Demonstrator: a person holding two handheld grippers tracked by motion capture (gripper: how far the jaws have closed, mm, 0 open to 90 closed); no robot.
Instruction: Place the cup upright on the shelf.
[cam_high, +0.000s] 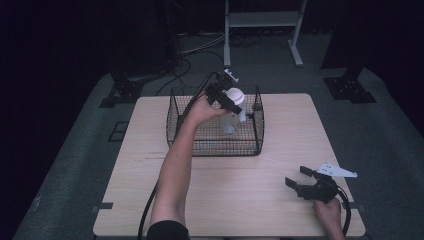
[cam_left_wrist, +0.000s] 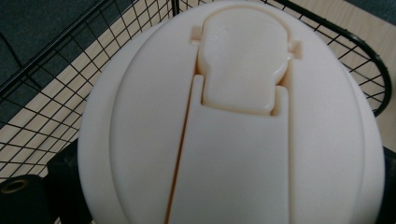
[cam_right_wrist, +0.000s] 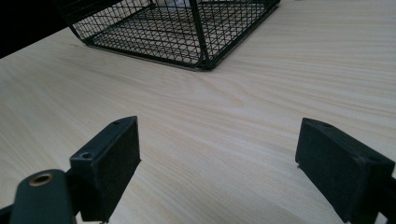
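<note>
Left arm stretched forward, its left gripper (cam_high: 227, 102) clamped; right gripper (cam_high: 305, 181) rests spread wide.

A clear plastic bottle (cam_high: 230, 121) carries a creamy white round flip lid (cam_left_wrist: 233, 121), plain and unpatterned. It sits in a black wire basket (cam_high: 215, 148) with a fine square grid. The pale wooden table (cam_high: 260, 200) shows faint wavy grain. The left gripper (cam_high: 223, 100) and right gripper (cam_right_wrist: 219, 172) are matte black.
</note>
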